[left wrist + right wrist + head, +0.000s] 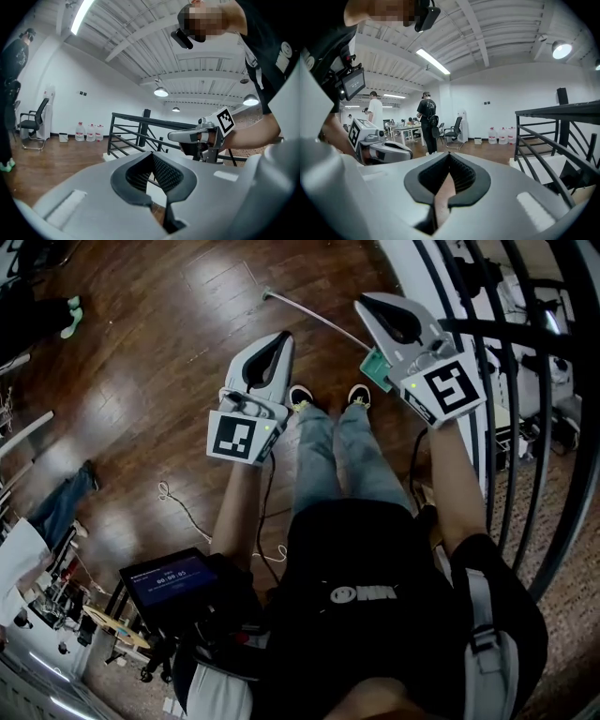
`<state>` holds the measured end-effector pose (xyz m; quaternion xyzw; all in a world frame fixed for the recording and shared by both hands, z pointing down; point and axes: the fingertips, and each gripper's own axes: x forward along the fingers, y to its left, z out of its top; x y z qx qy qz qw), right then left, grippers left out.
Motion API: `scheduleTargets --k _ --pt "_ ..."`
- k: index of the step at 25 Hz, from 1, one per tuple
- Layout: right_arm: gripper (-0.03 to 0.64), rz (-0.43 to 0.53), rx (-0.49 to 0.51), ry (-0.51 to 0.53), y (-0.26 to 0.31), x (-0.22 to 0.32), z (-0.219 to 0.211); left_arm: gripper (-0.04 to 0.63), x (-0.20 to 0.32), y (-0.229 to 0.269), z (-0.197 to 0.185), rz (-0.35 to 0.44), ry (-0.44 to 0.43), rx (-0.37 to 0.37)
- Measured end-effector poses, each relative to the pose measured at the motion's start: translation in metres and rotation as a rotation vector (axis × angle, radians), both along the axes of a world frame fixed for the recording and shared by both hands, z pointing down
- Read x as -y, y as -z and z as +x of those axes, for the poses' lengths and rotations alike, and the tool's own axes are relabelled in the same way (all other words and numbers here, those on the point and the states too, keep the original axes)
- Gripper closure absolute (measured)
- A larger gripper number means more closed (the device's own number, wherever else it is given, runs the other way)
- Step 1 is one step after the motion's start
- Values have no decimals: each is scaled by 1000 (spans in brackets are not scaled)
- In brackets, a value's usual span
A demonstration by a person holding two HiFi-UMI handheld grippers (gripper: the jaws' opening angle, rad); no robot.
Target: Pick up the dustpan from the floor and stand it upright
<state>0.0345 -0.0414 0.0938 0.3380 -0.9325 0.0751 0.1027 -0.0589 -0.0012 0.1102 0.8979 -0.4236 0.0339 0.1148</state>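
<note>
Left gripper [284,336] and right gripper [362,303] hang empty, both pressed together. The green dustpan [376,369] lies on the wooden floor [169,352] — partly hidden by the right one

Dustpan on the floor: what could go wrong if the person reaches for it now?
1. The dustpan has a thin handle lying flat on the wooden floor; a gripper could slip off it.
2. The left gripper and right gripper are both shut; they must open first, or they only knock it.
3. The railing stands close on the right; a lifted handle might hit it.
</note>
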Motion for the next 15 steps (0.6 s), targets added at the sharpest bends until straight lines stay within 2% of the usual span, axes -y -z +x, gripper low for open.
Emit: scheduleTargets --k 4,6,9,12,15 --pt "607 -78 -41 78 -45 17 -19 581 19 -39 -6 -38 49 -15" --pt "552 -98 -74 111 -76 29 -29 581 32 -63 -11 -59 66 -22" --pt "552 -125 -103 147 -123 40 -44 581 46 -103 -19 -62 94 -21" --pt "523 -184 -121 182 -187 48 -53 581 53 -155 -25 -77 123 -1" --pt "503 -216 -159 210 -259 59 -66 581 60 -211 -34 -102 147 -12"
